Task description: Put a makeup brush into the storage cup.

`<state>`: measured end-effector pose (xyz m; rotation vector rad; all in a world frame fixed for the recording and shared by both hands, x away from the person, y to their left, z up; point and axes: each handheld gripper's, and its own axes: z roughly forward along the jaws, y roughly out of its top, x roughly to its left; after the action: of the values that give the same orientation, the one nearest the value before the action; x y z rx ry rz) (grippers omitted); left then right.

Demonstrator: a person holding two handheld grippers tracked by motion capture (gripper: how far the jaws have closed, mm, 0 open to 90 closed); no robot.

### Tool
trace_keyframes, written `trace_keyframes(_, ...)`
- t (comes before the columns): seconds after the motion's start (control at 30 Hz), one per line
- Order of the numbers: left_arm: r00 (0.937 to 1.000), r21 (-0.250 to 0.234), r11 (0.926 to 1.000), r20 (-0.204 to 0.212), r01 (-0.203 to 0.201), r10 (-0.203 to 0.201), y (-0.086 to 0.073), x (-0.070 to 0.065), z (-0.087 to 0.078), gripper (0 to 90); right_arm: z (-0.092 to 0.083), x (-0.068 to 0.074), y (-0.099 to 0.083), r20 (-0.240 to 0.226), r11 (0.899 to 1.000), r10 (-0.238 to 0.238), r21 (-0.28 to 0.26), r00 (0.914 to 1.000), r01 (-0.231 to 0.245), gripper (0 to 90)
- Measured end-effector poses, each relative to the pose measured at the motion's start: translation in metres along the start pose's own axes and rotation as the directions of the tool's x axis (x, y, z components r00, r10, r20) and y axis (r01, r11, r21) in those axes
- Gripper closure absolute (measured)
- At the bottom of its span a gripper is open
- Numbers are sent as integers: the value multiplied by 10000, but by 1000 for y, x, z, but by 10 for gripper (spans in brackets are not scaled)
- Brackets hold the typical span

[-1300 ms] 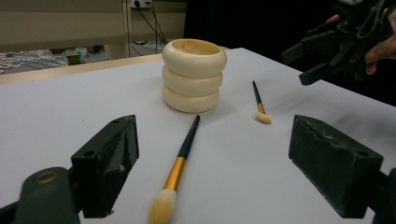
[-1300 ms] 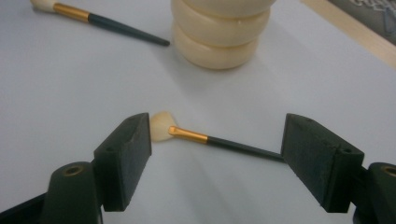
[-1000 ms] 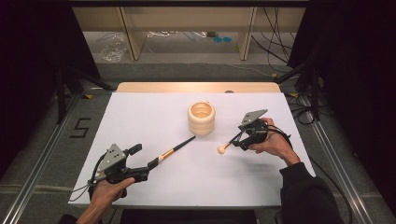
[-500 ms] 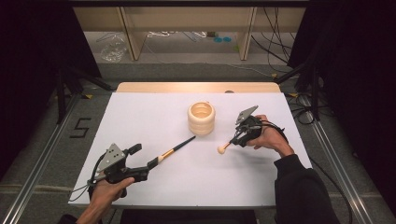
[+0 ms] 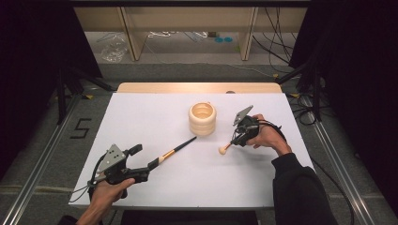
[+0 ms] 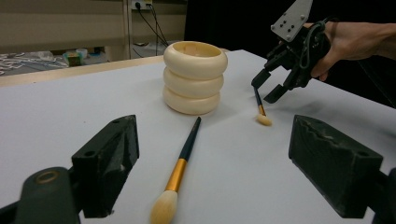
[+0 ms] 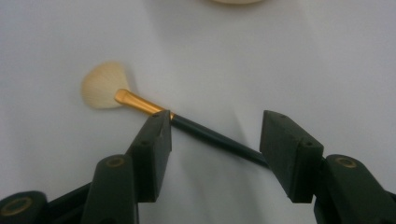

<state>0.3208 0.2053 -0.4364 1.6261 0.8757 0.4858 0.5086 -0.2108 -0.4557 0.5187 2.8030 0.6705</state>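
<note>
Beside the empty cream holder (image 5: 202, 118), two brushes (image 5: 178, 150).

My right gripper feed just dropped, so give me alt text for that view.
The right tool's two black jaws straddle the dark handle of a small fan brush with a gold ferrule and cream bristles, lying on the white table. The jaws have just been closing, with a gap left at the right one.

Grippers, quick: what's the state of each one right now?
Left gripper: open, long brush lying between its jaws, not gripped.
Right gripper: open, jaws just closing around the small brush, not yet clamped.
</note>
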Motion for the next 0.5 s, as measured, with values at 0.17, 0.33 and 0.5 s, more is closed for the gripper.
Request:
trace_keyframes(0.17,10000,28,10000,-18,5,-5,0,0,0,164,4,-2,-1,-81,9999,5,144,10000,-3,445)
trace_keyframes(0.33,10000,19,10000,-59,42,-42,0,0,-1,164,7,-1,1,-207,9996,-160,245,9997,166,446)
trace_keyframes(0.5,10000,20,10000,-66,47,-47,0,1,-2,164,9,-1,3,-334,9992,-167,350,9993,178,450)
